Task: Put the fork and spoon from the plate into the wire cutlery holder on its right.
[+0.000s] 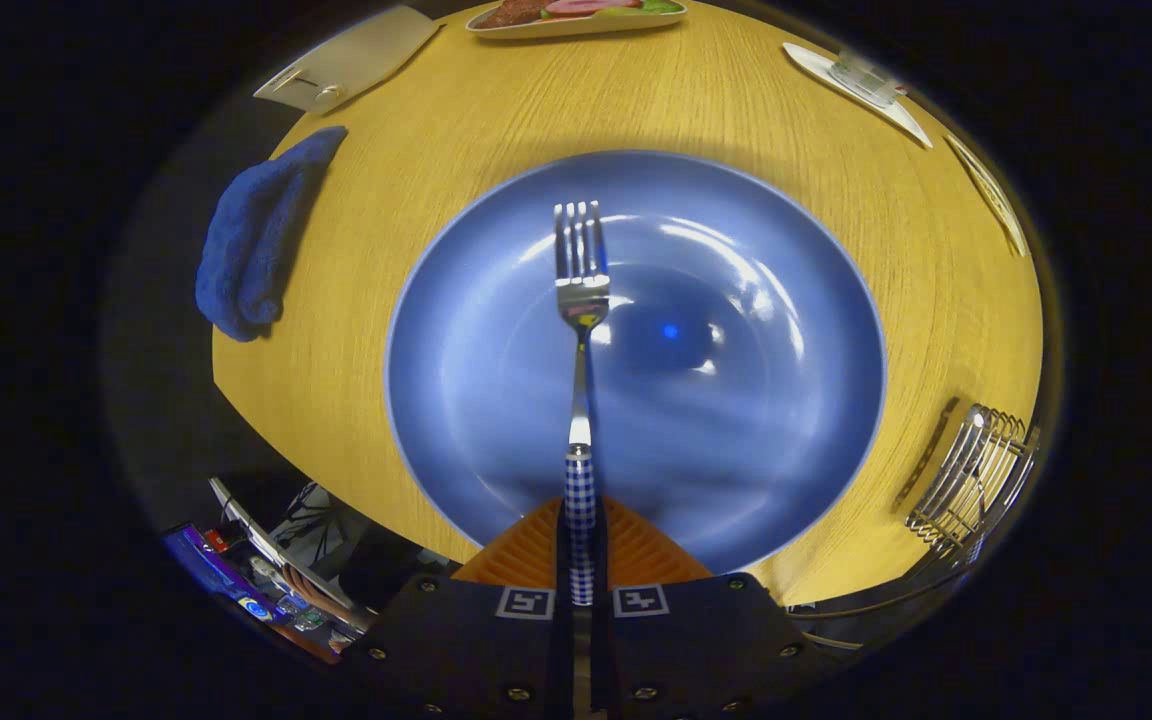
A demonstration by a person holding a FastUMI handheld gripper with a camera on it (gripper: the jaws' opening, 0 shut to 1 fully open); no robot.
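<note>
The fingers are clamped on the checked handle of the fork, which points straight ahead with its tines over the middle of the plate. The plate sits on the surface. The holder stands to the plate's right; a cloth lies to its left.

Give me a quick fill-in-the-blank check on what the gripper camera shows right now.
1. The gripper is shut on the checked handle of the ____.
2. The fork points out over the ____ plate.
3. The wire cutlery holder stands to the plate's ____.
4. A blue ____ lies to the plate's left.

Missing words: fork; blue; right; cloth
</note>
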